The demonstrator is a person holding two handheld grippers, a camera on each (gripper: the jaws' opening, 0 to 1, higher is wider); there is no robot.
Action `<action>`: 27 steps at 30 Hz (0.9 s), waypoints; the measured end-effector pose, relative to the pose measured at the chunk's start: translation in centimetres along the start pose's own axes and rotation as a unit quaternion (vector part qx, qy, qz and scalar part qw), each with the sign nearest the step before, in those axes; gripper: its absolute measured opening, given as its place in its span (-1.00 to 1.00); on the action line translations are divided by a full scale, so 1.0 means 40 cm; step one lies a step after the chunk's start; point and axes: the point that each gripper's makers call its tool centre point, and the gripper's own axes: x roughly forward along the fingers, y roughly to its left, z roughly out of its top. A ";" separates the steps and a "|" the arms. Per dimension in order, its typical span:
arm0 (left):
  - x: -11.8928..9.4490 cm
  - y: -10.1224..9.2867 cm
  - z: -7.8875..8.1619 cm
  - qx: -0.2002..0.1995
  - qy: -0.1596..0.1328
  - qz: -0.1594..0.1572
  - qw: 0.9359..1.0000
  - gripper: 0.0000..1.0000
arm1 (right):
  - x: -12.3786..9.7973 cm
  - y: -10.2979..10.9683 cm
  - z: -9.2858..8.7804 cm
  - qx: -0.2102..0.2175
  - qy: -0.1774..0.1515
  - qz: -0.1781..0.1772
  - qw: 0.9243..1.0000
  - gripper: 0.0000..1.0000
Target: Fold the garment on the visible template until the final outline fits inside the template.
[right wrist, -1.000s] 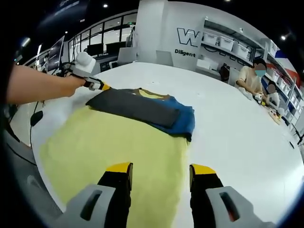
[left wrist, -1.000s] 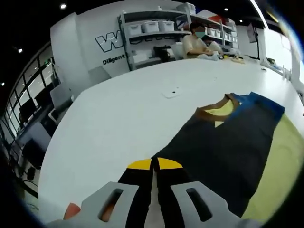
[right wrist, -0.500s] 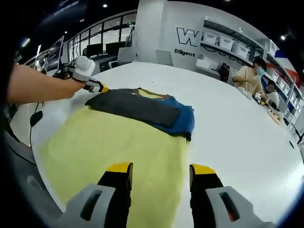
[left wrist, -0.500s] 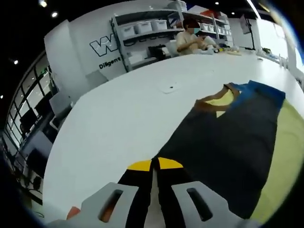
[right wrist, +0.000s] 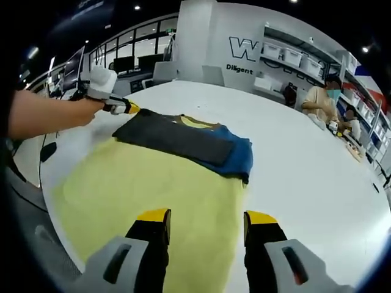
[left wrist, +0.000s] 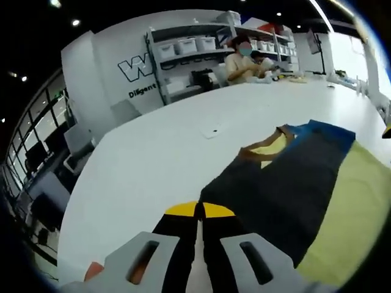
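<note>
- Yellow-tipped jaws of the left gripper [left wrist: 198, 210] are pressed together with no gap, their tips at the near corner of the garment [left wrist: 281, 192]; whether cloth is pinched between them cannot be told.
- Garment: a dark grey panel folded over a blue part, with a brown neckline and yellow inside; it lies flat on the far edge of the yellow-green template [right wrist: 153, 195], which rests on the white table [right wrist: 305, 171].
- In the right gripper view, the left gripper [right wrist: 125, 108], held in a person's hand [right wrist: 82, 110], sits at the garment's [right wrist: 183, 139] far left corner.
- Right gripper [right wrist: 204, 218]: jaws spread wide, holding nothing, above the near part of the template, well apart from the garment.
- Background: shelves [left wrist: 195, 52] with bins; a seated person [left wrist: 241, 58] at the far end of the table.
</note>
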 end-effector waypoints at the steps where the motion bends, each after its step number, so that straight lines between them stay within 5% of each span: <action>1: -0.006 -0.010 -0.002 0.006 -0.002 -0.005 1.000 -0.97 | -0.001 0.001 0.002 0.000 -0.001 0.001 1.000 -0.07; 8: -0.030 -0.025 -0.017 0.007 -0.004 -0.009 1.000 -0.97 | -0.001 0.004 0.006 0.000 -0.004 0.002 1.000 -0.07; 27: 0.065 0.100 -0.025 0.014 0.040 0.042 0.998 -0.98 | -0.002 0.002 -0.004 0.000 0.000 0.003 1.000 -0.07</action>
